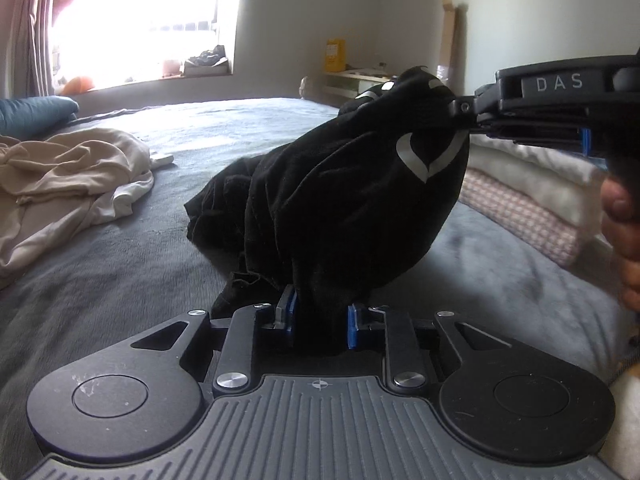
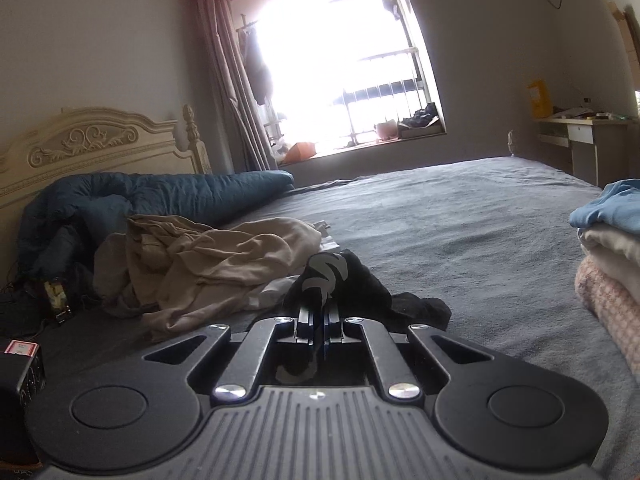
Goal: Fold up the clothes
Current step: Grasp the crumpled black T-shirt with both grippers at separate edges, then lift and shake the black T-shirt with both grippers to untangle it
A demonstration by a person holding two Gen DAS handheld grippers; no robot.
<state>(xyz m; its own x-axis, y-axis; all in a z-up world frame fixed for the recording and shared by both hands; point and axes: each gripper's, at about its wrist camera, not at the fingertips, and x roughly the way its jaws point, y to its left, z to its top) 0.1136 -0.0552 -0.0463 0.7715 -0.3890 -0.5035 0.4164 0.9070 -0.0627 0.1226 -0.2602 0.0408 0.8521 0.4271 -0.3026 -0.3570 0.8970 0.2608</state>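
Gripper positions: your left gripper is clamped on the lower end of the black garment, and your right gripper is pinched on its upper end, so the cloth hangs bunched between them just above the bed. Judged step: one garment lifted in both grippers, either being spread for a fold or carried toward a pile. Your next move calls for even tension between the two grips, since the bunched fabric hides its edges. Largest to smallest nearby: a loose beige heap to the left, a folded stack to the right. No container is in view; the stack rests directly on the bed.
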